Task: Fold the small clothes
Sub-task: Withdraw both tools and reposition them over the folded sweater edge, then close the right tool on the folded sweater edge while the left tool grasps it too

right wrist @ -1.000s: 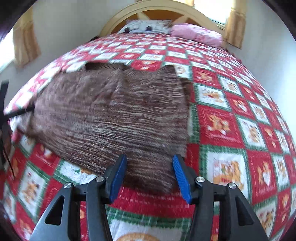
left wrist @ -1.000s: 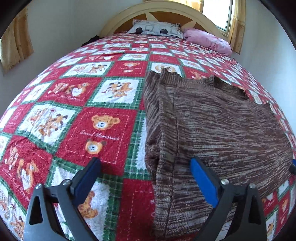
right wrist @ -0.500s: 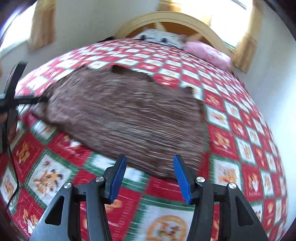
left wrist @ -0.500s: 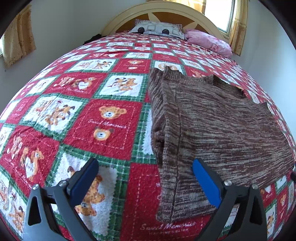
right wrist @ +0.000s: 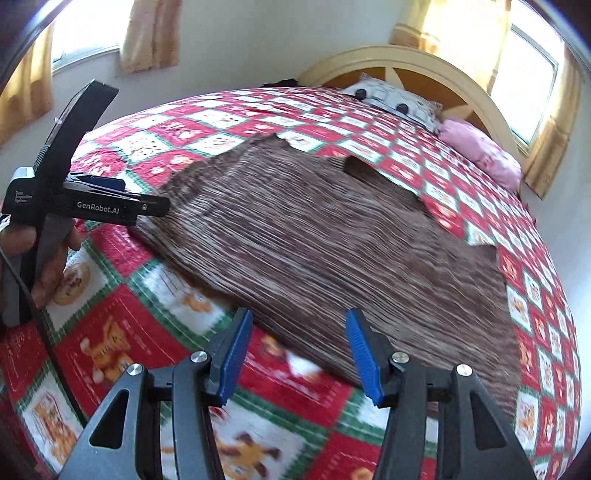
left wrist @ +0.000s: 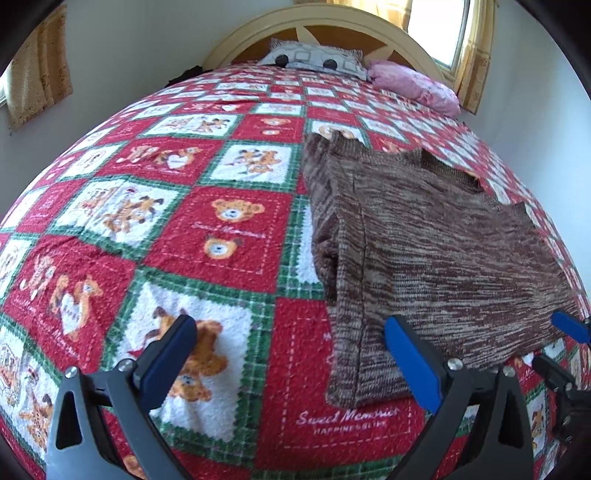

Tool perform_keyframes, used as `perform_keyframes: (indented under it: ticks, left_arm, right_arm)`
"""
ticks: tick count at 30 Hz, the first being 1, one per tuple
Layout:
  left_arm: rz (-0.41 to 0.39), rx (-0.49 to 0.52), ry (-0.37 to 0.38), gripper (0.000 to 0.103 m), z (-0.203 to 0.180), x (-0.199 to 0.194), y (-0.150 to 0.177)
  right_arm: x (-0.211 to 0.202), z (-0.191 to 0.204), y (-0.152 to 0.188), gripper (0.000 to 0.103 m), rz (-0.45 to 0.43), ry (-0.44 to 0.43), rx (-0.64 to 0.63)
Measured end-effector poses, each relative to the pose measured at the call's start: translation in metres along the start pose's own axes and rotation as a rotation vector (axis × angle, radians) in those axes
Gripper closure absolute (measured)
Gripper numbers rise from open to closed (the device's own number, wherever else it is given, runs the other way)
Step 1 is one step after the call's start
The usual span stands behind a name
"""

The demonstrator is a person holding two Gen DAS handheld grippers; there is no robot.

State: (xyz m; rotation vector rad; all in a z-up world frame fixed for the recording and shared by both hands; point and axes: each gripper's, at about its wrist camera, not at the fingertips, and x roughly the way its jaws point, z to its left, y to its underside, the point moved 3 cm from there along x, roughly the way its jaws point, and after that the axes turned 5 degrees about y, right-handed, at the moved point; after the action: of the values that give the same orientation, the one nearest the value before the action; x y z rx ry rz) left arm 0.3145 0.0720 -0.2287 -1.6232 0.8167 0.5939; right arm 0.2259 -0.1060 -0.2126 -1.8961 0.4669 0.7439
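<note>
A brown marled knit sweater (left wrist: 436, 251) lies flat on the red, white and green bear quilt (left wrist: 229, 229), its left side folded inward in a long crease. My left gripper (left wrist: 291, 354) is open and empty, above the quilt by the sweater's near left corner. My right gripper (right wrist: 297, 350) is open and empty, just off the sweater's (right wrist: 332, 240) near hem. The left gripper also shows in the right wrist view (right wrist: 122, 201) at the sweater's left edge. The right gripper's blue tip shows at the right edge of the left wrist view (left wrist: 570, 328).
A grey patterned pillow (left wrist: 314, 61) and a pink pillow (left wrist: 413, 86) lie at the curved headboard (left wrist: 332, 26). Walls and curtained windows (right wrist: 532, 70) surround the bed. The quilt slopes away at the near and right edges.
Both grippers have pulled back from the sweater, which looks smaller. The right gripper has swung left, so the left gripper now shows clearly beside the sweater. Both stay open.
</note>
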Motion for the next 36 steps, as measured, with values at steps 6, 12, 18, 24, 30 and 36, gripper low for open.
perform_keyframes:
  ticks: [6,12,18,24,30,36]
  left_arm:
    - [-0.009,-0.071,0.075,0.0,0.024,-0.013,0.002]
    - [-0.034,-0.096,0.094,0.0,0.047,-0.025,-0.002]
    - [-0.063,-0.109,0.084,0.0,0.071,-0.03,-0.012]
    - [-0.073,-0.06,0.117,0.0,0.084,-0.033,-0.04]
    - [-0.056,-0.034,0.258,0.0,0.077,-0.016,-0.07]
    - [-0.001,-0.001,0.32,0.0,0.046,0.015,-0.087]
  right_arm:
    - [0.005,0.028,-0.016,0.049,-0.025,-0.006,-0.082]
    - [0.013,0.051,-0.029,0.049,-0.04,-0.058,-0.115]
    - [0.017,0.081,-0.042,0.048,-0.059,-0.082,-0.17]
    - [0.023,0.12,-0.052,0.048,-0.089,-0.045,-0.277]
    - [0.035,0.146,-0.057,0.048,-0.088,0.007,-0.344]
    - [0.043,0.142,-0.06,0.048,-0.097,0.01,-0.306]
